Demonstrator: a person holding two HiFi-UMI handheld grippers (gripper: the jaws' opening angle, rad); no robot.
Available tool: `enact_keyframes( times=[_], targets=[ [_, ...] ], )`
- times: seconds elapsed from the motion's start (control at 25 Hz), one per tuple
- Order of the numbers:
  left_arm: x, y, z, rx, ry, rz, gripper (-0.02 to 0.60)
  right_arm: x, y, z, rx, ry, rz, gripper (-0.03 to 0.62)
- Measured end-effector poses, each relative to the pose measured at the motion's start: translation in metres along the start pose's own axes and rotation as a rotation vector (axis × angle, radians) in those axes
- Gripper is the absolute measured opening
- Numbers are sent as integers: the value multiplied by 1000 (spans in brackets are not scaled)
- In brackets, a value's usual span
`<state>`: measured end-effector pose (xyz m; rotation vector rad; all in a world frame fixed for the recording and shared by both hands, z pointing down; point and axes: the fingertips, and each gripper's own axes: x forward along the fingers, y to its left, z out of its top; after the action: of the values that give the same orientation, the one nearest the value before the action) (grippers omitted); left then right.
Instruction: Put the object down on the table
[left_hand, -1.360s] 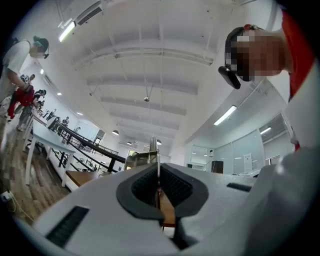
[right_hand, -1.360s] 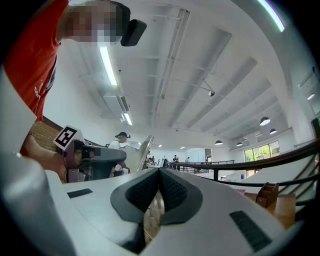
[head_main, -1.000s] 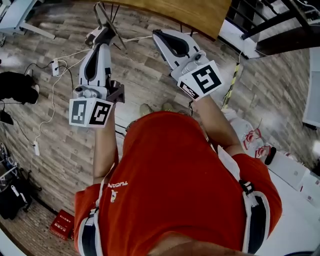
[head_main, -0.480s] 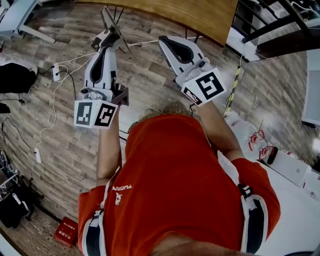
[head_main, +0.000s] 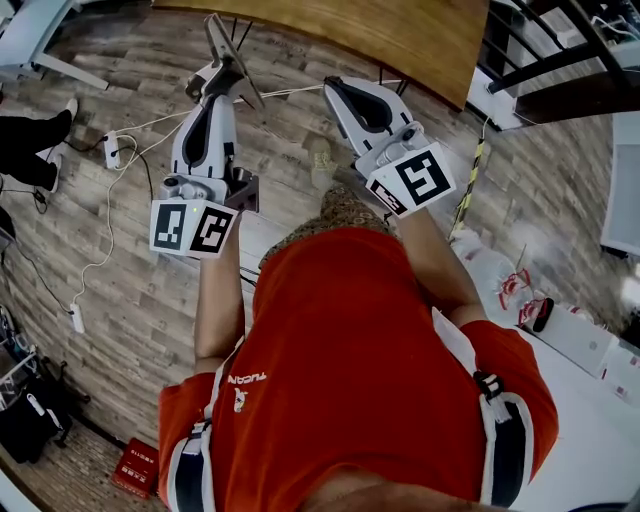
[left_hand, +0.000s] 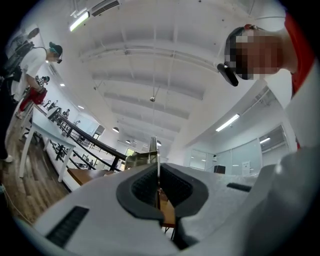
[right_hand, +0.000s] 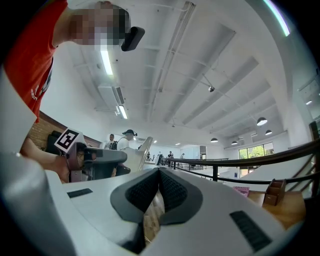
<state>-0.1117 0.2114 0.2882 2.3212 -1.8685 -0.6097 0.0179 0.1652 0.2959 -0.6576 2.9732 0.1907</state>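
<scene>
Left gripper view shows the left gripper clamped on a thin metal plate — the right gripper is closed, empty.

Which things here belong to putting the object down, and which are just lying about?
Job: thin metal object in left gripper; wooden table.
Lying about: power strip, red box, shoes.

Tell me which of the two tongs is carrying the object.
The left tongs: a thin flat metal piece is pinched edge-on between them and sticks out past the tips. The right tongs are closed with nothing between them.
</scene>
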Motion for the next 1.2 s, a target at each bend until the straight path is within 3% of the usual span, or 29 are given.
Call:
enact_keyframes(
  times=[0.28,0.84,1.2],
  targets=[
    [61,50,-12,7,33,29,9,59,-57,-22,10,-13,11,25],
    [246,153,-42,-2,118,81,9,185,-217,-66,61,12,41,25],
    [315,208,-77,-62,206,112,9,238,-264,-92,90,73,57,25]
  ],
)
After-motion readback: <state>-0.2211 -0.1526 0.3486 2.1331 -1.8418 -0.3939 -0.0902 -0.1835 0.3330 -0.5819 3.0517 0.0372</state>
